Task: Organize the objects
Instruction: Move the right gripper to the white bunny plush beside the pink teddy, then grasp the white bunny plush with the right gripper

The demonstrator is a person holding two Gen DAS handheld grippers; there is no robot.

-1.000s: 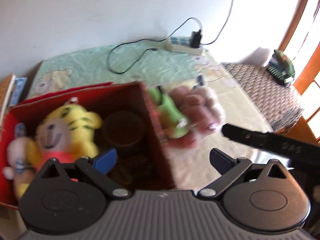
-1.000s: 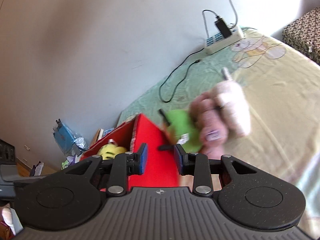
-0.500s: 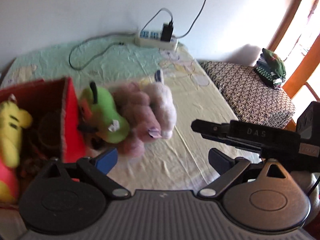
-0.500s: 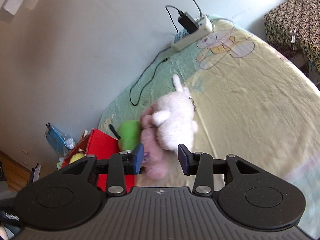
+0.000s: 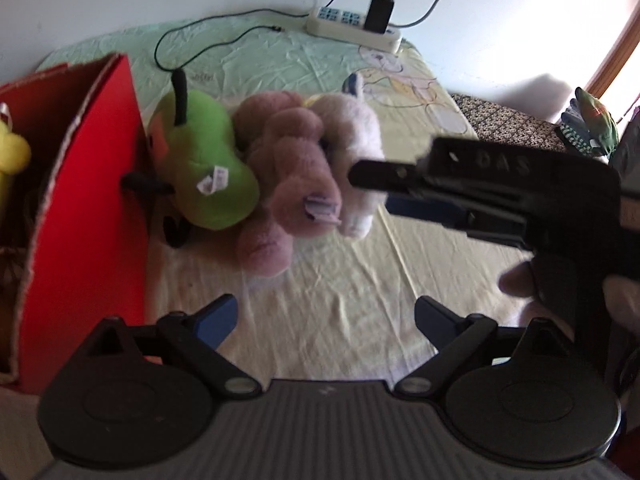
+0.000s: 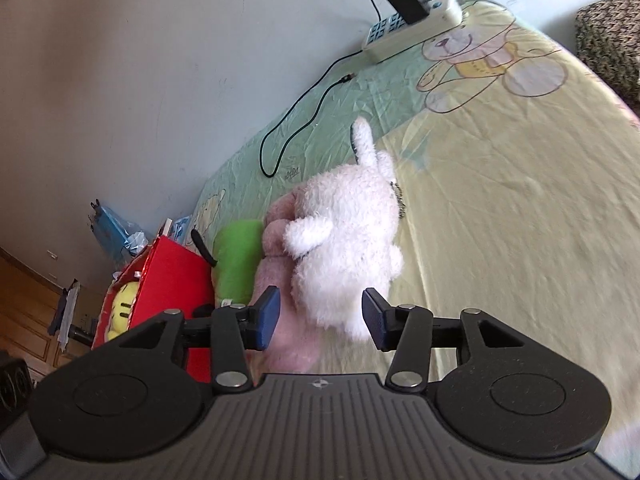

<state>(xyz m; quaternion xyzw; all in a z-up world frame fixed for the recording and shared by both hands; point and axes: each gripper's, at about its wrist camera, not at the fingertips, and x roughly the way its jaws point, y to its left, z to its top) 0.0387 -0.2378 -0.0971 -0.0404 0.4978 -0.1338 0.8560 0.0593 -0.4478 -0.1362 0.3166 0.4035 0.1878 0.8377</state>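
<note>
Three plush toys lie in a heap on the bed sheet beside a red box (image 5: 80, 200): a green one (image 5: 204, 172) against the box wall, a pink one (image 5: 288, 184) in the middle, and a white one (image 5: 356, 136) on the right. A yellow tiger plush (image 5: 12, 148) sits inside the box. My left gripper (image 5: 326, 318) is open above the sheet in front of the heap, with nothing between its fingers. My right gripper (image 6: 320, 320) has its jaws opening. The white plush (image 6: 344, 240) has its lower end between them, and the pads are clear of it.
A power strip (image 5: 352, 26) with a charger and a looping black cable (image 5: 192, 40) lies at the far edge of the bed. A patterned seat (image 5: 516, 128) stands to the right. A person's hand (image 5: 516, 280) holds the right tool. A blue bag (image 6: 112, 232) sits by the wall.
Both views have swung from the red box to the plush heap and come lower and closer. The right jaws have widened from nearly shut. The heap looked blurred before and is sharp now.
</note>
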